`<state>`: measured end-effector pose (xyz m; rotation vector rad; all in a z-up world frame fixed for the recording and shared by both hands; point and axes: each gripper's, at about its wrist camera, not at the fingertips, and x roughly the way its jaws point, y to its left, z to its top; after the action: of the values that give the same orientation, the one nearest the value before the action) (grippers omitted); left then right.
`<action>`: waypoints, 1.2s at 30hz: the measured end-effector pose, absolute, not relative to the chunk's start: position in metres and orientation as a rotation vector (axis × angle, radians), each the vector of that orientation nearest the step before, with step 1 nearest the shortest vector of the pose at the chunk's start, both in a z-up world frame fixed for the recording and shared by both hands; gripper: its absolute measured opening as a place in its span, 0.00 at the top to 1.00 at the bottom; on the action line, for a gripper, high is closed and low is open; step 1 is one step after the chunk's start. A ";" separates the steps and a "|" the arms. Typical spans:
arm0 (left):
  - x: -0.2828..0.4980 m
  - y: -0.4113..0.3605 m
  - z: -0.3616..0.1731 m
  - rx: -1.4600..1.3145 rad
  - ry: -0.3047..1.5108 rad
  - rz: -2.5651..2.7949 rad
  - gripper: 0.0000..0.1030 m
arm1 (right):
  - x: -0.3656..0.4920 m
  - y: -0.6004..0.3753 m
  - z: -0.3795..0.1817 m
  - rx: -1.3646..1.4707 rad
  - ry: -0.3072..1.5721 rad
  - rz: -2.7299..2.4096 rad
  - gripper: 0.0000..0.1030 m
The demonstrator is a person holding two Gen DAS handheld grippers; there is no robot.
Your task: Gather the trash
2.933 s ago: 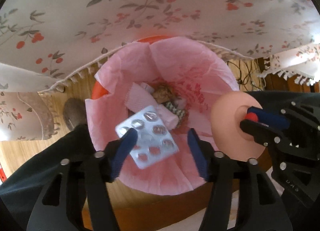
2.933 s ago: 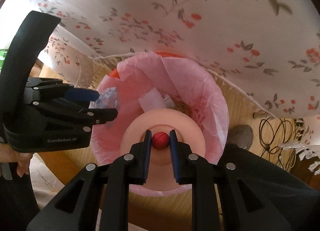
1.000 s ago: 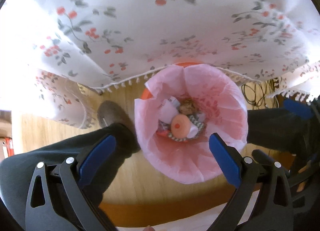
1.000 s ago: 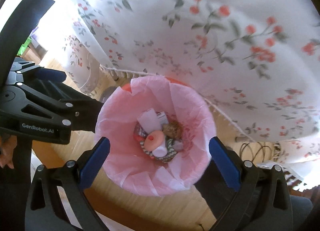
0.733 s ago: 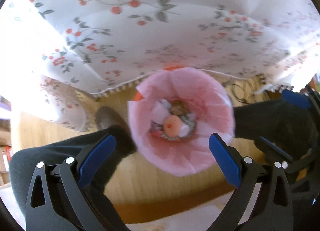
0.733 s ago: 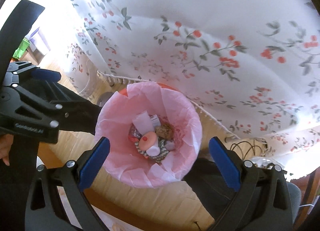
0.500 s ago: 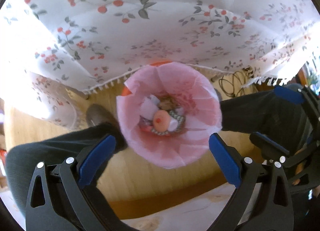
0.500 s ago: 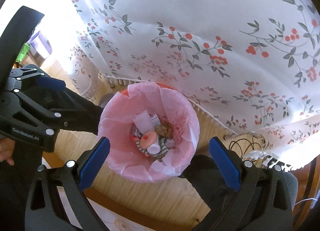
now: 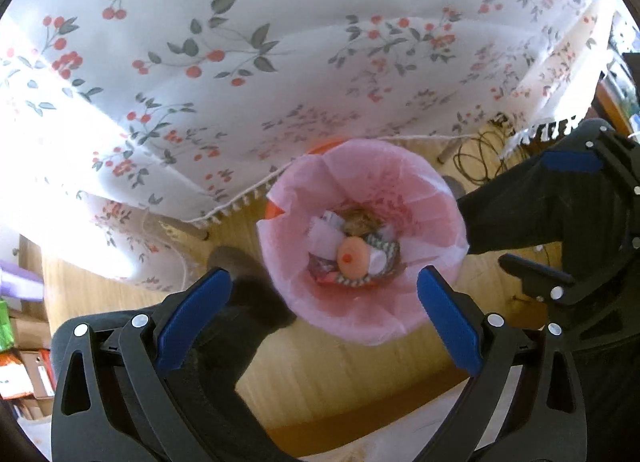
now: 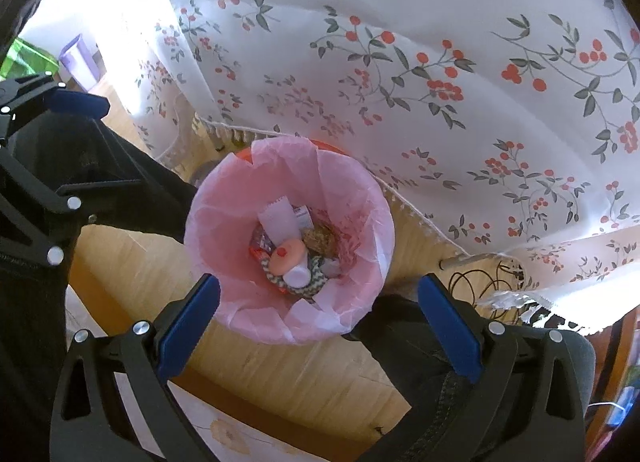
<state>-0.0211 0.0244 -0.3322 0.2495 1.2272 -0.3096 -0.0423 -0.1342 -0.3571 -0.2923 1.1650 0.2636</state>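
Note:
A trash bin with a pink liner [image 9: 424, 182] stands on the wooden floor below both grippers; it also shows in the right wrist view [image 10: 224, 222]. Inside lie a peach round lid with a red knob [image 9: 352, 258] [image 10: 285, 258], white wrappers [image 10: 280, 218], a brown crumpled lump [image 10: 318, 239] and a zigzag-patterned piece [image 10: 308, 286]. My left gripper [image 9: 322, 312] is open and empty, high above the bin. My right gripper [image 10: 320, 312] is open and empty, also high above it.
A white tablecloth with red berries [image 9: 240, 62] hangs behind the bin, fringe at its edge. The person's dark trouser legs [image 9: 240, 314] [image 10: 404, 326] flank the bin. Black cables [image 9: 476, 154] lie on the floor at right. A pale tabletop edge [image 10: 248, 430] is below.
Both grippers rose away from the bin, which now looks smaller. Earlier the blister pack and the peach lid were let go into the bin; both grippers are now wide open.

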 end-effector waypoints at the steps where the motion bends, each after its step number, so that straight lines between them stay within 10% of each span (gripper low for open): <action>1: -0.019 0.024 -0.335 0.252 1.239 -0.300 0.06 | -0.042 -0.134 -0.357 -0.292 1.165 0.268 0.05; 36: -0.019 0.023 -0.369 0.237 1.351 -0.331 0.06 | -0.033 -0.141 -0.373 -0.275 1.212 0.301 0.05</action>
<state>-0.0191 0.0231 -0.3691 0.2374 1.3513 -0.3306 -0.0331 -0.1406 -0.3725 -0.2753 1.2123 0.3005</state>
